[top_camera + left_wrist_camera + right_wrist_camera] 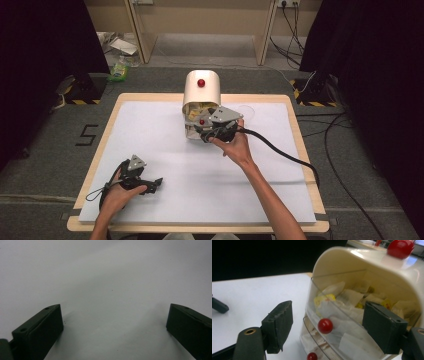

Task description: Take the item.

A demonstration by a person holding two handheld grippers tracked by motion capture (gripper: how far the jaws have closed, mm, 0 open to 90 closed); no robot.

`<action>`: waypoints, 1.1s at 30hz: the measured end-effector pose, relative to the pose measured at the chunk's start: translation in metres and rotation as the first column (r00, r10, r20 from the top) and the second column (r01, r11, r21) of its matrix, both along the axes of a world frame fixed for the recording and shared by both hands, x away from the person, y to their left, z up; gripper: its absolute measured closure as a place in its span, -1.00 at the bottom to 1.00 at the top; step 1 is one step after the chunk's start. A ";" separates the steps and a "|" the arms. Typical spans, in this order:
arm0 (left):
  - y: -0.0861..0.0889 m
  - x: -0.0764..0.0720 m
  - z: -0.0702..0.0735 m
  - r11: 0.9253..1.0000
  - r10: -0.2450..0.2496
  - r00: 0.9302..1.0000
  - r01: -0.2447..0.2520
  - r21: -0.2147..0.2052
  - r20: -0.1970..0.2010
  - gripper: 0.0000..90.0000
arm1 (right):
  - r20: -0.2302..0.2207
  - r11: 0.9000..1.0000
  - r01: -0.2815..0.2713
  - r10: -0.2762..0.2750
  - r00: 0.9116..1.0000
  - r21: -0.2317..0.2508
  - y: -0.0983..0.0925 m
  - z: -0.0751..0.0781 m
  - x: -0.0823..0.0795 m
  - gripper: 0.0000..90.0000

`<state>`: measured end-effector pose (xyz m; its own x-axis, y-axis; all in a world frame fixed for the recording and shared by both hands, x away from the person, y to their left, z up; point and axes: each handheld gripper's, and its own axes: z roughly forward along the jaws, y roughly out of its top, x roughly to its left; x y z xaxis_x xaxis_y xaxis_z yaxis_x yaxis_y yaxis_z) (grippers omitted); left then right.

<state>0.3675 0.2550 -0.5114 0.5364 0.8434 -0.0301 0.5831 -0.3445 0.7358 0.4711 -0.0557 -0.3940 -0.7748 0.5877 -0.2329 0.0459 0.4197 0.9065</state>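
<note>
Even overhead light on the white table (150,135); dark surroundings; soft jaw shadows; gripper views grainy, near jaws blurred.

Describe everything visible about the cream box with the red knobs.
The cream box looks like glossy plastic, with a rounded top bearing a red knob. Its clear front drawers, each with a red knob, show paper sachets inside. It stands upright at the table's far middle. The right gripper straddles the upper drawer knob, jaws open, not touching.
</note>
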 end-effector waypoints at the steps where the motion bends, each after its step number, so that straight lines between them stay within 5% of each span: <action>1: 0.000 0.000 0.000 1.000 0.000 1.000 0.000 0.000 0.000 -1.00 | 0.005 1.000 0.002 -0.002 1.000 -0.003 0.001 -0.001 -0.001 -0.46; 33: 0.000 0.000 0.000 1.000 0.000 1.000 0.000 0.002 0.001 -1.00 | 0.011 0.998 -0.054 0.054 0.998 -0.022 -0.010 -0.003 -0.046 -0.42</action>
<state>0.3673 0.2549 -0.5114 0.5361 0.8437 -0.0280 0.5826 -0.3457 0.7356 0.4249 -0.0660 -0.3970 -0.8024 0.5400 -0.2541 0.0123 0.4406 0.8976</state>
